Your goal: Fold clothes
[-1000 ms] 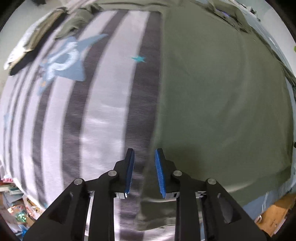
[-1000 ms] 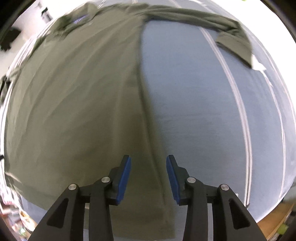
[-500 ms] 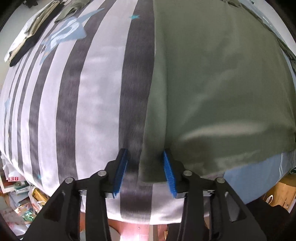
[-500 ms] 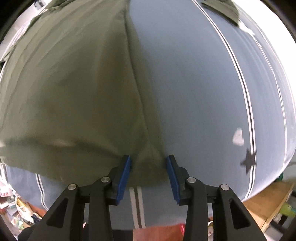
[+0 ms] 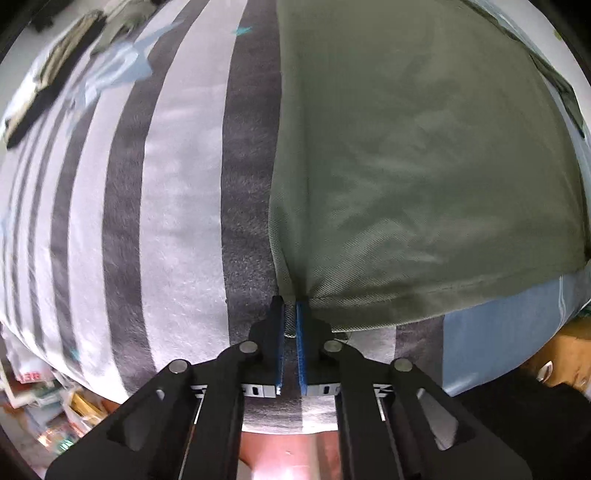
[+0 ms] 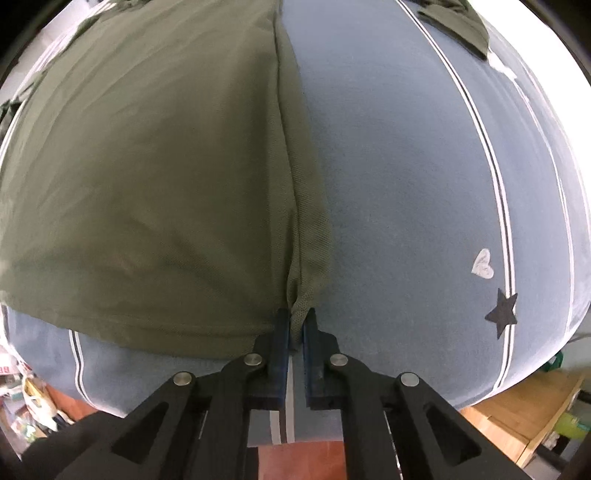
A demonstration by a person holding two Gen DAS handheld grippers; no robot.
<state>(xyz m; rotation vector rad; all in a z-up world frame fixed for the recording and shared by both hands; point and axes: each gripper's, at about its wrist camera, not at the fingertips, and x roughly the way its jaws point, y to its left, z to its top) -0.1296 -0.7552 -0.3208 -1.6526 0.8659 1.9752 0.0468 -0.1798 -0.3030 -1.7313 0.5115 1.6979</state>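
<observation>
The shirt [image 5: 424, 166] is spread flat on the blanket [image 5: 177, 192], olive green, hem edge nearest both grippers.

Left gripper [image 5: 290, 314]: jaws are drawn together and clamped on the near left hem corner of the shirt; a small pucker of fabric is seen rising just ahead of the fingertips. The shirt body extends ahead and to the right of this gripper. Grey and white stripes of the blanket lie to its left; folded clothes [image 5: 48, 85] are seen far ahead on the left, blurred.

Right gripper [image 6: 294, 317]: jaws are pressed together on the near right hem corner of the shirt [image 6: 147, 166], fabric pinched between the blue pads [image 6: 282, 350]. The shirt extends ahead and to the left; the side seam runs straight ahead. A sleeve [image 6: 458, 22] is seen far ahead on the right. Blue blanket [image 6: 406, 177] lies to the right.
</observation>
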